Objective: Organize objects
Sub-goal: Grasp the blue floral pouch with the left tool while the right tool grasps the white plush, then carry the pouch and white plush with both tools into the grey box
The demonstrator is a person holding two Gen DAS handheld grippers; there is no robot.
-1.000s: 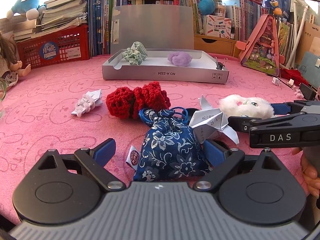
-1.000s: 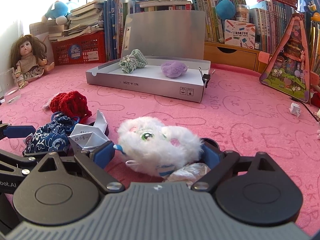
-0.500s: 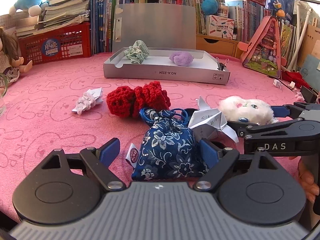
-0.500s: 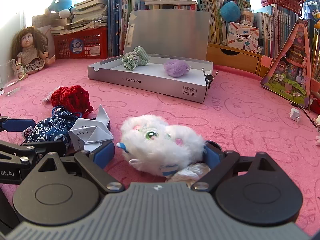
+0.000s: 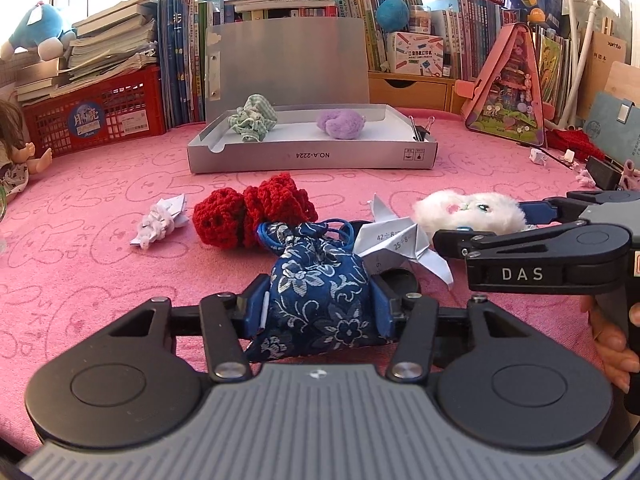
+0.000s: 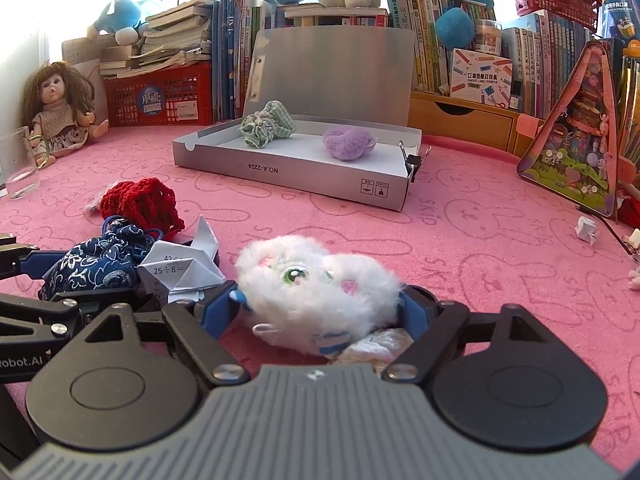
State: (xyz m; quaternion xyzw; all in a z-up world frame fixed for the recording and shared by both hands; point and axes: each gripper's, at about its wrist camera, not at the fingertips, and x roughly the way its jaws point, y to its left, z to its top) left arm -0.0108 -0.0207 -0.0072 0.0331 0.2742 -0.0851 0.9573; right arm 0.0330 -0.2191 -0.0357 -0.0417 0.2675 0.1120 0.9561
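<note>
Closing since the earlier frames, the left gripper [image 5: 319, 306] now has its blue fingers [image 5: 256, 307] pinched onto the navy floral drawstring pouch [image 5: 320, 300], which sits on the pink cloth-covered desk [image 5: 80, 264]; half a second ago those fingers stood wide apart beside it. Right gripper [image 6: 320, 304] likewise narrowed: fingers [image 6: 218, 305] now press the sides of the white fluffy plush [image 6: 316, 284], lying on the desk over a crumpled white scrap [image 6: 380, 350]. Folded paper with printed sums [image 6: 182, 268] lies between pouch and plush, touching both. Red crocheted piece [image 5: 252, 212] sits just behind the pouch; small crumpled paper [image 5: 160, 222] to its left. Open grey box [image 5: 312, 156] stands farther back, holding a green checked pouch [image 5: 252, 122] and a purple plush ball [image 5: 340, 123]; binder clip [image 6: 414, 158] on its right corner.
</note>
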